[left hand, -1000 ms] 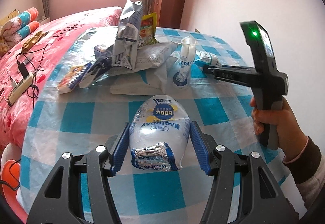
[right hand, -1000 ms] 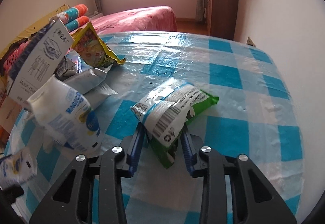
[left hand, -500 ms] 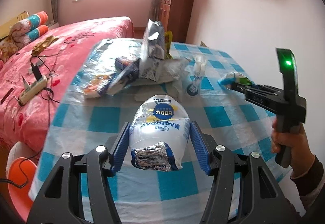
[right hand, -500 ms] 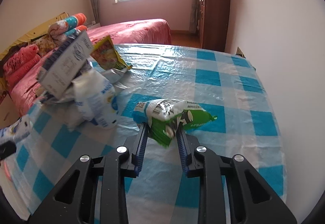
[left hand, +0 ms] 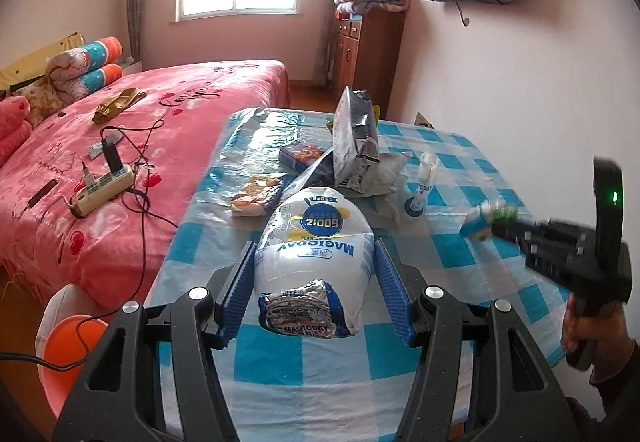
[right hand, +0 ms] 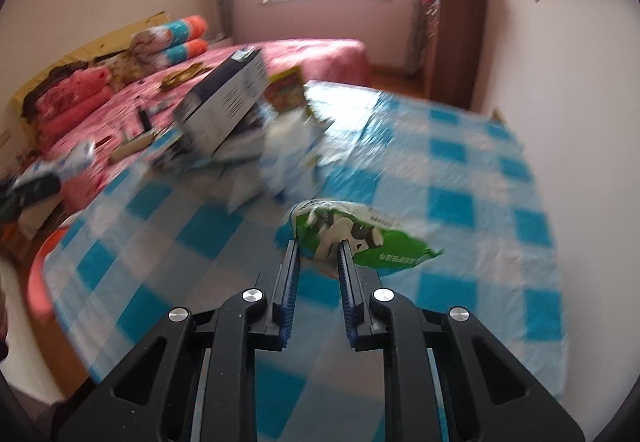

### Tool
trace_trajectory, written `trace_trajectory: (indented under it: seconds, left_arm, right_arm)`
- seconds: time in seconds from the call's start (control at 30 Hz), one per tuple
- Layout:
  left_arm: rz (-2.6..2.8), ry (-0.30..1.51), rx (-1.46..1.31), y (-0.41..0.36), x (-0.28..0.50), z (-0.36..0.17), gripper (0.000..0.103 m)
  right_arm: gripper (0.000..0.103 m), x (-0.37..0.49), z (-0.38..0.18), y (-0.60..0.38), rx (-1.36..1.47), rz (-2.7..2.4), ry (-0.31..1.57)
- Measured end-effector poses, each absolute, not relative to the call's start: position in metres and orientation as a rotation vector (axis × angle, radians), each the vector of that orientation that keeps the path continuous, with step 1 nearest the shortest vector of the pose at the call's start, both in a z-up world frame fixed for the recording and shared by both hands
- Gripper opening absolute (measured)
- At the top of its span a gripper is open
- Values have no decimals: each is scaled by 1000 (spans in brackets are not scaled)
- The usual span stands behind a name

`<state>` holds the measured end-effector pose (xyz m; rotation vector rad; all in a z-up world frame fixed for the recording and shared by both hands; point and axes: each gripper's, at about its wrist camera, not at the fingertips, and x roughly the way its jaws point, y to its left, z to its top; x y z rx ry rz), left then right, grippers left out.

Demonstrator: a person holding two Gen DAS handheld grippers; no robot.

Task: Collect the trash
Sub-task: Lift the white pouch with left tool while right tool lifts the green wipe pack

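The green wrapper (right hand: 360, 238) is pinched between the right gripper (right hand: 318, 246) pads, whose jaws have narrowed to nearly shut, crumpling it; a second ago it sat looser. It now hangs clear of the checked table (right hand: 460, 169), I think, though blur hides any contact. The white Magicday bag (left hand: 314, 254) stays clamped in the half-open left gripper (left hand: 314, 274), also raised. Both pieces look ready to carry off; the remaining pile (left hand: 352, 145) sits beyond
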<state>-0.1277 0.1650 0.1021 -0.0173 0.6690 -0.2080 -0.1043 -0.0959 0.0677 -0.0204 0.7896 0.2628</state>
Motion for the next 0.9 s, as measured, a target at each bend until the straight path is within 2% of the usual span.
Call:
trace_trajectory:
  seconds: [0.1,0.17,0.2,0.23,0.27,0.33,0.57,0.63,0.83,0.9]
  left_arm:
    - [-212,679,-21,170,-133,99,60]
    - [-214,683,-21,172,-136,96,60]
    - [-216,687,-20,173,-136,95,60]
    - [-218,692,-19,174,-137,93,60]
    - [-219,695,-19,174,-137,92,60]
    - [-222,700,-23,176,-139,90,60]
    - [-230,706,-26,176,-143,87,60]
    - [-233,712,-26,176,-143,85,60]
    - [-232,718,-29,179,-141,83,60]
    - [-228,718,-26,181,-140,83,60]
  right_arm:
    - [27,-115,53,-98,33,275,865]
    - [48,-120,47,-105,86,267,898]
    - [55,-123,46,-110,126,260,914]
    - [65,-124,45,-114,171,255,927]
    - [71,-126,44,-118,208,254,935]
    - [77,-123,41,-127,318,255,966]
    - [78,-88,26,-130,480,175,1039]
    - [83,-75,24,-125,479,154,1043]
    - [86,-49,23,-89,245,118,1013]
    - [78,-51,22,-80,170,103,1000]
